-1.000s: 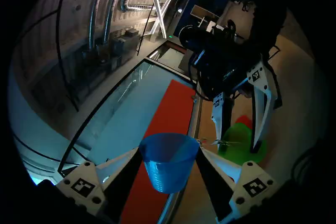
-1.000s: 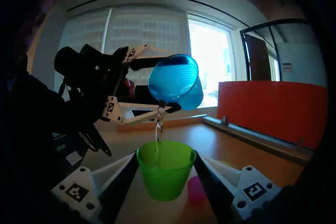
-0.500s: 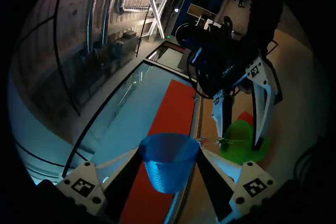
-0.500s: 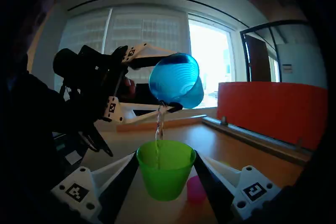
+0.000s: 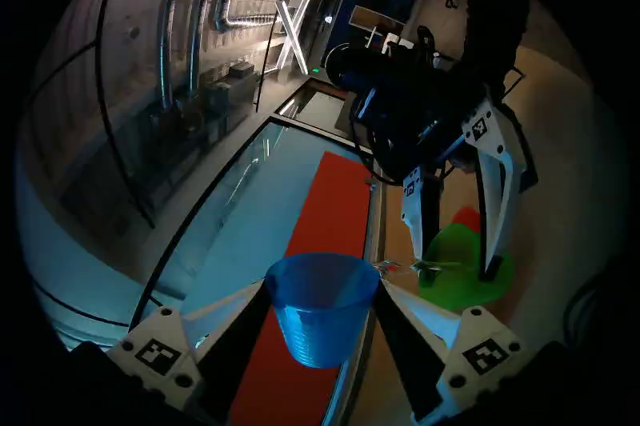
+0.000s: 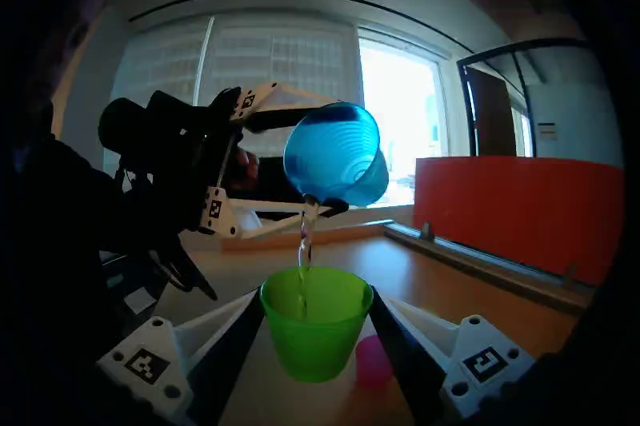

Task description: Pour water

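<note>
Change: translucent blue plastic cup (image 6: 336, 156) tilted much as a second ago, drawn a shade higher; thin stream of water (image 6: 303, 244) unbroken throughout; in the left gripper view, right gripper (image 5: 456, 270) and its cup sitting slightly higher than before.
Blue cup: held aloft, tipped well over with the lip down, directly above the translucent green plastic cup (image 6: 316, 320) and apart from it.
Water: falling from the blue cup's low lip into the green cup's open mouth; level inside too hard to judge.
Green cup: upright, low over the pale wooden tabletop (image 6: 448, 282); resting on it or lifted just clear, impossible to tell.
Left gripper (image 5: 322, 288): clamped on the blue cup, one white finger pressing each side; in the right gripper view, fingers above and below the tilted cup, with a hand (image 6: 244, 166) gripping the black body behind.
Right gripper (image 6: 316, 298): closed around the green cup, both fingers against its walls.
Pink piece: small round pink object (image 6: 370, 362) on the table just behind the green cup, partly hidden by it.
Orange panel (image 6: 520, 210): upright along the far edge of the table, to the right of the cups.
Window (image 6: 400, 114): bright, behind the blue cup.
</note>
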The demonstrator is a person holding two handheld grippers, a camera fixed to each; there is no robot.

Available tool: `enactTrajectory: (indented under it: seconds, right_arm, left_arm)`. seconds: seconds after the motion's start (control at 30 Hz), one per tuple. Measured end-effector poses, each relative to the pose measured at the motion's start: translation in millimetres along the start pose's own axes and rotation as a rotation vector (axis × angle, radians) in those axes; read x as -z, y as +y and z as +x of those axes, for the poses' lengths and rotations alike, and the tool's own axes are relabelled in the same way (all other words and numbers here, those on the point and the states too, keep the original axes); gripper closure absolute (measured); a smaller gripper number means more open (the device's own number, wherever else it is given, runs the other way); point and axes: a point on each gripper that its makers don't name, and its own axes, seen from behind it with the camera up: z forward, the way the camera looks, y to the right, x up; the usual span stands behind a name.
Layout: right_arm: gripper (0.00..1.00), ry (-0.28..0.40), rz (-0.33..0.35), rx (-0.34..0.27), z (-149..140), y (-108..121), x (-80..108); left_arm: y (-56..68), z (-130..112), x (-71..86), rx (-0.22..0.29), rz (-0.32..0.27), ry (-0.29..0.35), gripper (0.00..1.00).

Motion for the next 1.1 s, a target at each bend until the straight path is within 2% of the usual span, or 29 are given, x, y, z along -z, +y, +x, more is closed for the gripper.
enactTrajectory:
  seconds: [0.7, 1.1]
  right_arm:
    - [0.08, 0.002, -0.006, 0.004, 1.7, 1.9, 1.5]
    - [0.08, 0.008, -0.008, 0.006, 2.7, 2.2, 0.7]
  left_arm:
    - [1.4, 1.6, -1.4, -0.050, 0.008, 0.006, 0.14]
    - [1.3, 2.2, -4.2, -0.099, 0.006, 0.000, 0.14]
